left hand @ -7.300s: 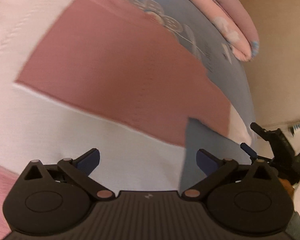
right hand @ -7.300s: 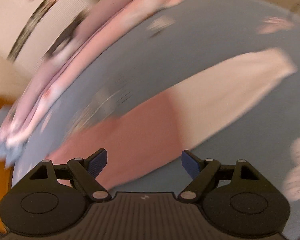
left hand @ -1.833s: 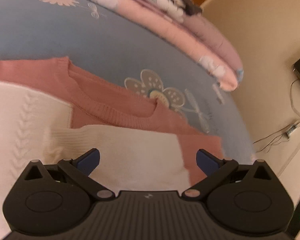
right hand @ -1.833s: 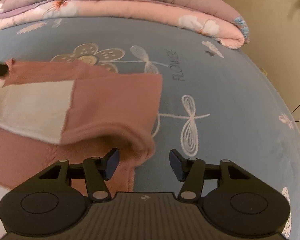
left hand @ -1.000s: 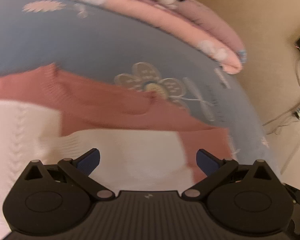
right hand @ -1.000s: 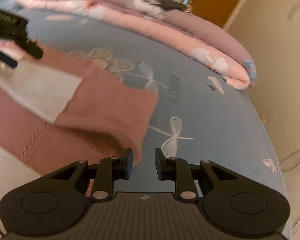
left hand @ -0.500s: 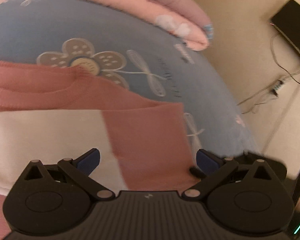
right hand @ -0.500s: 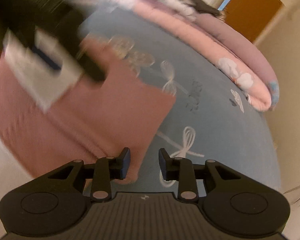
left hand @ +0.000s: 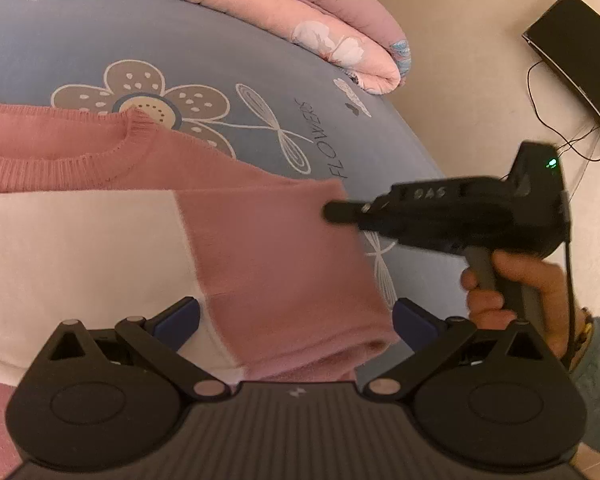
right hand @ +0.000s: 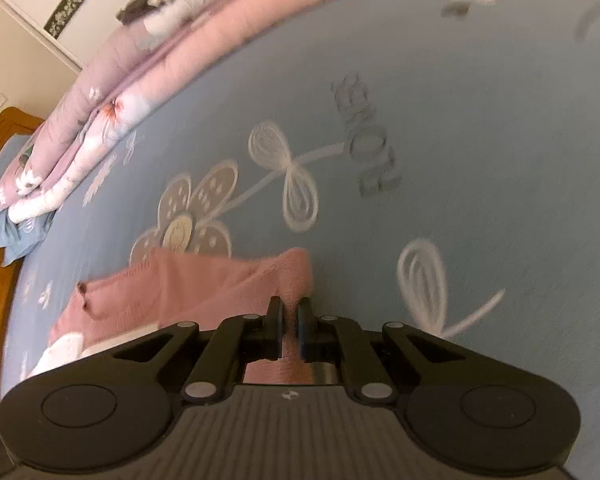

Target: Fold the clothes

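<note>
Pink-and-white knit sweater [left hand: 260, 240] lies flat on the bed [left hand: 220, 40], on a smooth blue sheet printed with outlined flowers, dragonflies and the word "FLOWERS". Knit is fine-ribbed at the round neckline; body shows a white block beside a dusty-pink block with a straight colour seam. One pink sleeve is folded across the body, its cuff end near the bed's edge.

Right hand-held gripper [right hand: 290, 320]: its jaws have just been closing and now pinch a fold of pink knit, which bunches up between the pads. In the left wrist view the same tool [left hand: 340, 213] reaches in from the right, its tip at the sleeve's upper corner; a hand [left hand: 512, 284] wraps its grey handle, blue sleeve at the wrist.

Left hand-held gripper [left hand: 296, 316]: jaws spread wide, blue pads either side of the sleeve's cuff end, gripping nothing.

Folded quilt [left hand: 300, 12], pink and lilac floral, soft rolled edge, lies along the far side of the bed. Wooden headboard [right hand: 0, 140] at far left.
</note>
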Available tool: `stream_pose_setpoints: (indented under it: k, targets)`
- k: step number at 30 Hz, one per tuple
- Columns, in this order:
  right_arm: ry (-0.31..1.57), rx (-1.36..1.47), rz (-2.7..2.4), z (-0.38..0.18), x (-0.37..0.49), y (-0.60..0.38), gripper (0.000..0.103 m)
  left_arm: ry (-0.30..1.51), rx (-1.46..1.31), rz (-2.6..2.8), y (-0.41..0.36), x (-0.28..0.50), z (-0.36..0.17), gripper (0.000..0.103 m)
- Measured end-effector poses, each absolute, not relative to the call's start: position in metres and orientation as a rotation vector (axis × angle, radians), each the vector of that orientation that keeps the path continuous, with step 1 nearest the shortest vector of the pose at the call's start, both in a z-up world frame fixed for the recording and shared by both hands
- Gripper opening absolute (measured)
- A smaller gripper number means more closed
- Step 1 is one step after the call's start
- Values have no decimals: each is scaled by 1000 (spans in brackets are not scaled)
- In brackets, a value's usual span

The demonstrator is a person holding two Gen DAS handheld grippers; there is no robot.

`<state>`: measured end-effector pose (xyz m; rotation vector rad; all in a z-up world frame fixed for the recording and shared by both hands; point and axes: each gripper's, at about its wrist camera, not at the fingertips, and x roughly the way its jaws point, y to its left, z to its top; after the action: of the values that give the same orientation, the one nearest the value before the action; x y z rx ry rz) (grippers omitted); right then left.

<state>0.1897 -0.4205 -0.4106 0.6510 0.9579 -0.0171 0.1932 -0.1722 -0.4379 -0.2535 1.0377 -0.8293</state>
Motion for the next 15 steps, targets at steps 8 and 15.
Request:
stream_pose_setpoints:
  k: [8,15]
  targets:
    - [942,602,-83,-406,177,-420,25,1027,-173,-830,-179,189,-438,102]
    - [911,443,145,-378,138,-386,25,979,-209,-690,-119,200,-426,102]
